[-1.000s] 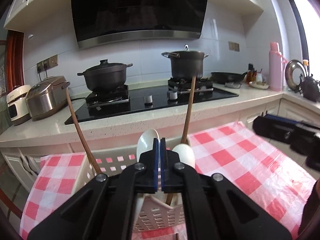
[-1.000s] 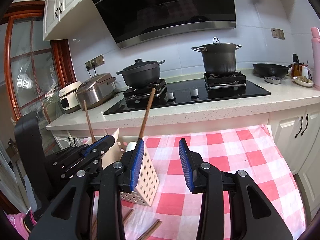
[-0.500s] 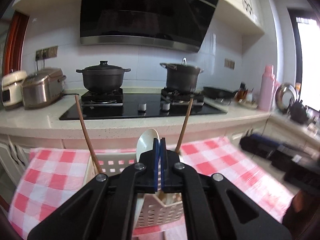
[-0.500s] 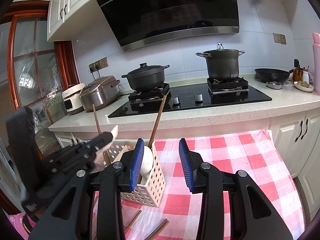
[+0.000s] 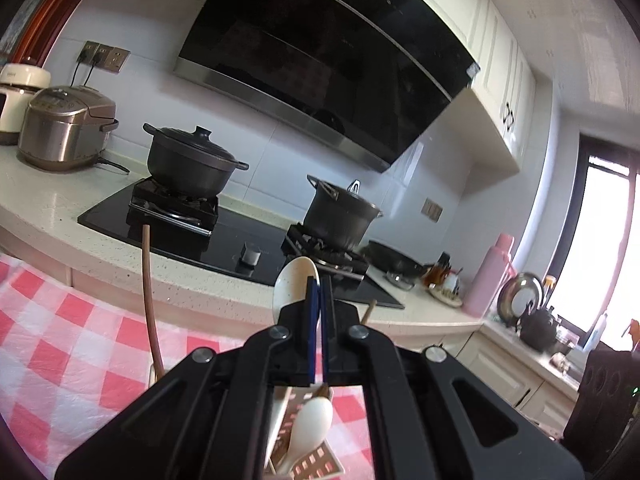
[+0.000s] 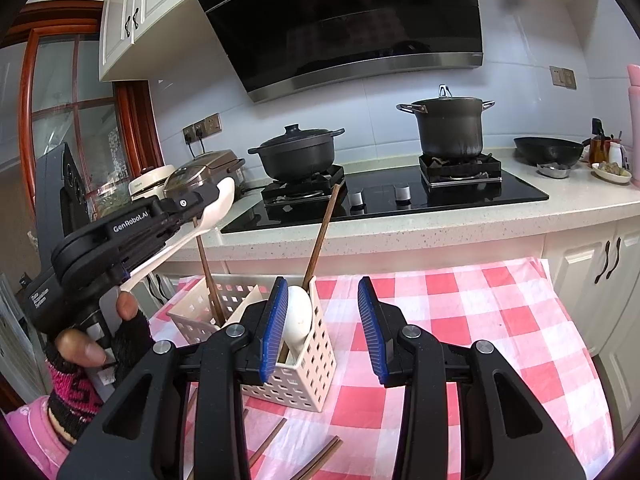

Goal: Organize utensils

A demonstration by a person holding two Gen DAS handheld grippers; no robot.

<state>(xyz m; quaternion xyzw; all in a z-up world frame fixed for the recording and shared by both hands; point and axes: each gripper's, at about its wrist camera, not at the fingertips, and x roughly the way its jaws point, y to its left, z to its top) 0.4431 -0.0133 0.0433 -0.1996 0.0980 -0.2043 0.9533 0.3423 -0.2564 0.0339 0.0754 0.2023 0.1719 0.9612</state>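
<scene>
My left gripper point(image 5: 318, 292) is shut on a white spoon point(image 5: 294, 280), whose bowl sticks out past the fingertips. In the right wrist view the left gripper point(image 6: 184, 210) hangs tilted above and left of the white slotted caddy point(image 6: 304, 380), with the held spoon point(image 6: 218, 204) pointing up to the right. The caddy holds another white spoon point(image 6: 298, 316) and upright wooden chopsticks point(image 6: 324, 228). My right gripper point(image 6: 322, 320) stands open just in front of the caddy, with nothing between its fingers. The caddy point(image 5: 316, 460) also shows under the left gripper.
A red-checked cloth point(image 6: 460, 320) covers the table. Loose chopsticks point(image 6: 316, 460) lie on it near the front. Behind are a counter with a black hob point(image 6: 400, 196), two dark pots point(image 6: 300, 156), a rice cooker point(image 6: 200, 172) and a wok point(image 6: 548, 150). A gloved hand point(image 6: 100, 352) holds the left gripper.
The left gripper has risen and rolled with the white spoon in it, so its view now tilts. The right gripper has stayed put and open.
</scene>
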